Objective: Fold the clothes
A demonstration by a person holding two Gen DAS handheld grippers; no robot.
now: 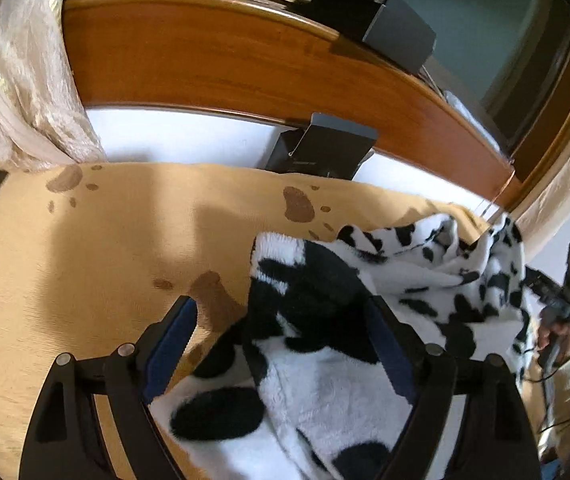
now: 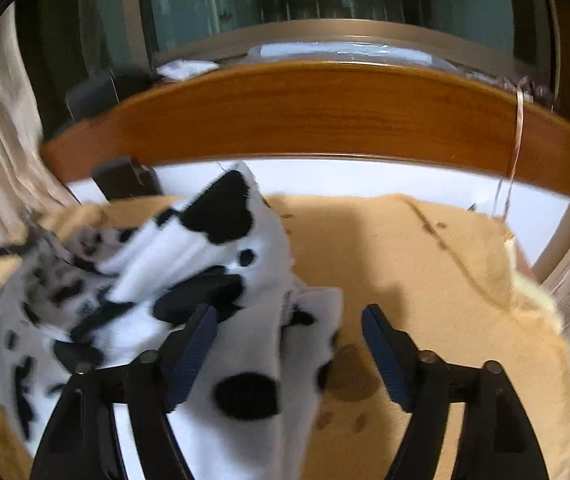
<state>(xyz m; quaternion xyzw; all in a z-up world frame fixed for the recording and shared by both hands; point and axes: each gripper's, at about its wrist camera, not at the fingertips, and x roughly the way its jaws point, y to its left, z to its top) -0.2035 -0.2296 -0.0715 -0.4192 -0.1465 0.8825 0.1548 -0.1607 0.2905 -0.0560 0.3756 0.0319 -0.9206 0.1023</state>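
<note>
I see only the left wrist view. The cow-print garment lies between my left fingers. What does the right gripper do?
Observer: The right gripper is open; an end of the cow-print garment lies between its fingers, against the left one, not clamped.
Operator: Is the bed free on that side?
Observer: Yes, to the right of the garment the tan blanket lies bare up to its edge.
Operator: Anything behind the headboard there?
Observer: A clear plastic package lies on the ledge above the wooden headboard.
</note>
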